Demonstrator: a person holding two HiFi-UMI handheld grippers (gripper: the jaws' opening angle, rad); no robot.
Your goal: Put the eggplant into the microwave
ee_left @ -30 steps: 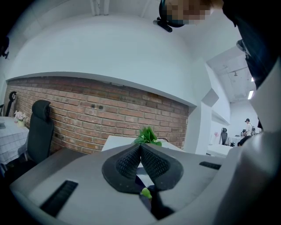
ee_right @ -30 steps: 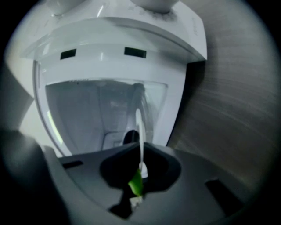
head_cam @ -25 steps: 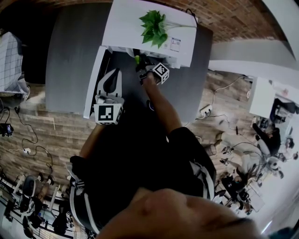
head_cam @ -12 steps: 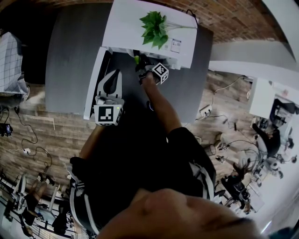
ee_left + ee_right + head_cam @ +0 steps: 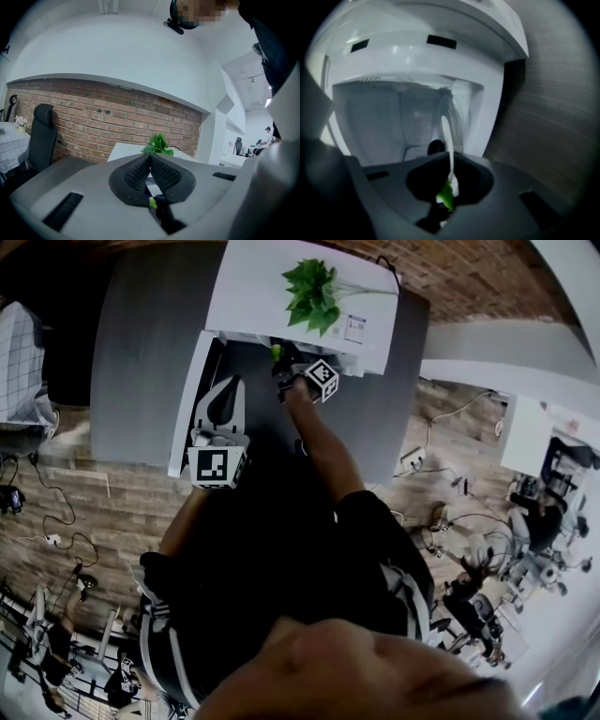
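Right now the wooden floor (image 5: 94,512) and the brick wall (image 5: 93,122) frame the widest part of the scene, and against that wall stands the grey table (image 5: 150,352) you are facing. On the table sits the white microwave (image 5: 262,296), and its door (image 5: 187,399) is swung wide open to your left, so the pale cavity (image 5: 393,122) fills most of the right gripper view. A leafy green plant (image 5: 314,292) rests on top of the microwave, toward its right side, and it shows again just above the jaw tips in the left gripper view. Your left gripper (image 5: 225,395) hangs over the inner face of the open door, its jaws clenched with the ribbed pads meeting at the tips and nothing gripped between them. Your right gripper (image 5: 286,367) points into the microwave's opening with its jaws clamped on the eggplant (image 5: 277,354). The eggplant's green cap (image 5: 446,196) sits pinched between the jaws, with its dark body just below. You are holding it right at the mouth of the cavity, and you cannot tell whether it has crossed the threshold.
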